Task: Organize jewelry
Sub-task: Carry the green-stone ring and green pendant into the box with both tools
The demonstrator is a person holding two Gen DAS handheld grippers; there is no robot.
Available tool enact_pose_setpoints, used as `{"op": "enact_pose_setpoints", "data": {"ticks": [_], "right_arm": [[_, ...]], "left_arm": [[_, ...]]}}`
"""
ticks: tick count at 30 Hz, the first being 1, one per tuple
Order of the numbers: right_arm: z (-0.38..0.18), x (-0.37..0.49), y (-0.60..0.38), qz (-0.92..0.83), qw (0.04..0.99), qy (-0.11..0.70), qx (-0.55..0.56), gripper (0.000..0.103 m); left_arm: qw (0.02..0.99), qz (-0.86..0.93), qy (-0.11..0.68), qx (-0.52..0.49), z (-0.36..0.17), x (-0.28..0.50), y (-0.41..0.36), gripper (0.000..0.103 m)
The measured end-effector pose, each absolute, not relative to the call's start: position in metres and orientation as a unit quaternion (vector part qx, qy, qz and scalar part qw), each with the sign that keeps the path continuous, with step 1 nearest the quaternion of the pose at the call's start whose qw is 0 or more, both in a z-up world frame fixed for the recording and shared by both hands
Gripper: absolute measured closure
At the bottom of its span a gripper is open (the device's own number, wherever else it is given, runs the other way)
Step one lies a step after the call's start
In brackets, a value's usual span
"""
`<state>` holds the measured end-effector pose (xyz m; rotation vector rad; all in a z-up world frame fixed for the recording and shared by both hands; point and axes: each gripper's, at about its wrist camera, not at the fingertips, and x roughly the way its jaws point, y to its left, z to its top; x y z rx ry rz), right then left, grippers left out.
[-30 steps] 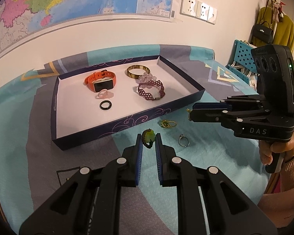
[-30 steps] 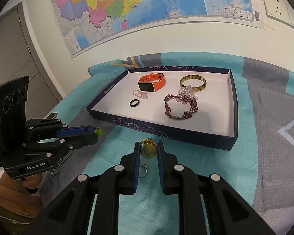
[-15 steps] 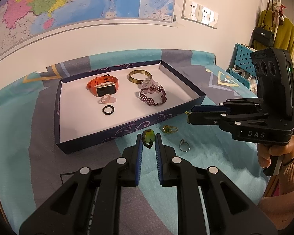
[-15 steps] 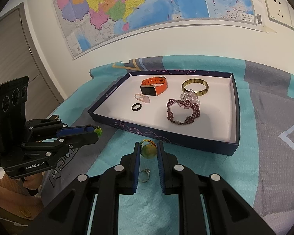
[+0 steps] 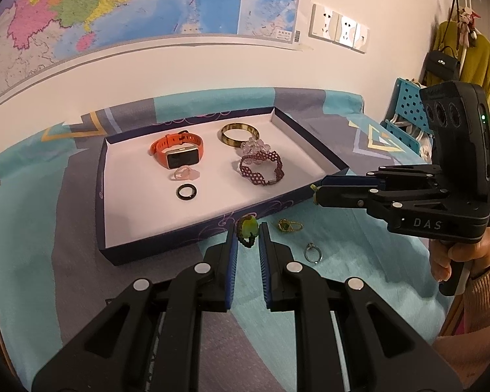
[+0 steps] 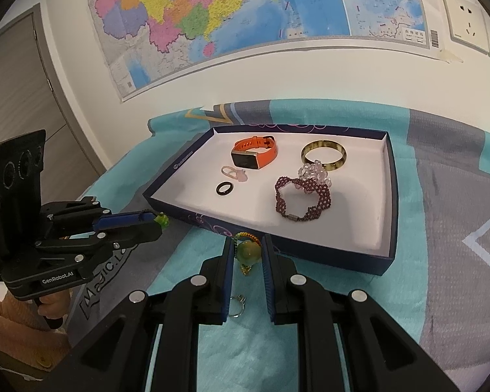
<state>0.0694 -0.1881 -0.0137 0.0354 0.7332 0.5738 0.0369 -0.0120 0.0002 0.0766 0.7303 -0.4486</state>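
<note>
My right gripper [image 5: 315, 192] carries the letters "DAS" in pale capitals on the side of its black body, seen from my left wrist camera. My left gripper [image 6: 161, 220] carries the brand "GenRobot.AI" in white on the lower side plate of its body, seen from my right wrist camera. The bedspread [image 6: 441, 228] bears a large pale word near its left edge, beginning "Magic"; the rest is hidden behind my left gripper. The wall map [image 6: 245, 16] has printed place names and a small title block at its lower right corner, all too small to read. The tray [image 6: 388, 258] has a small logo line along its left wall, not legible.
</note>
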Motion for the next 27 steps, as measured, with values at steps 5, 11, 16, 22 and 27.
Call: {"op": "enact_pose_setpoints", "data": {"ticks": [5,11,16,22,27], "right_arm": [[-0.013,0.073,-0.188,0.277,0.894,0.351,0.017,0.088],[-0.01,0.08,-0.188,0.275,0.896,0.348,0.015,0.088],[-0.009,0.088,-0.187,0.272,0.897,0.348,0.013,0.088],[-0.011,0.097,-0.187,0.27,0.896,0.352,0.016,0.088],[-0.011,0.103,-0.187,0.268,0.897,0.353,0.016,0.088]], "left_arm": [[0.91,-0.214,0.353,0.035,0.001,0.041,-0.011,0.09],[0.912,-0.21,0.351,0.034,0.002,0.047,-0.011,0.09],[0.913,-0.205,0.351,0.03,0.003,0.056,-0.009,0.09],[0.912,-0.205,0.355,0.028,0.003,0.067,-0.009,0.09],[0.913,-0.201,0.353,0.029,0.004,0.075,-0.009,0.09]]}}
